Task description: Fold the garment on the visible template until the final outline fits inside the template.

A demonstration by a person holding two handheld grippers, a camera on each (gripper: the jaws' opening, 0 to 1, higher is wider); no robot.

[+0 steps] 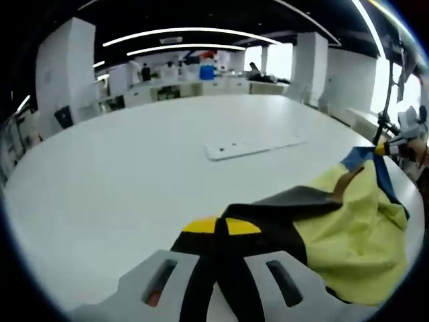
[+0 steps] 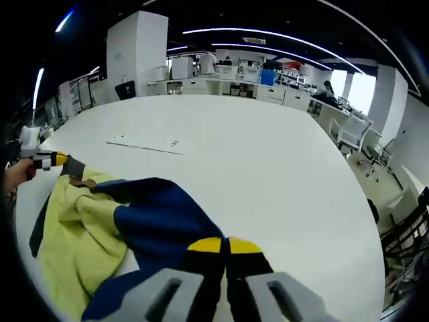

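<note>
The garment (image 1: 355, 235), a yellow, navy and black piece, hangs slack between the two grippers just above the white table (image 1: 134, 181). It reads as light, soft cloth that sags and bunches, so holds belong on edges or corners. The left gripper (image 1: 221, 228) pinches a black portion; the right gripper (image 2: 224, 247) pinches a navy portion, yellow pads pressed together on the cloth. A flat white strip (image 2: 144, 144), possibly the template, lies well apart on the table.

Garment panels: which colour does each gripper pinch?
The left gripper pinches the black panel; the right gripper pinches the navy panel. Yellow panel hangs free.
</note>
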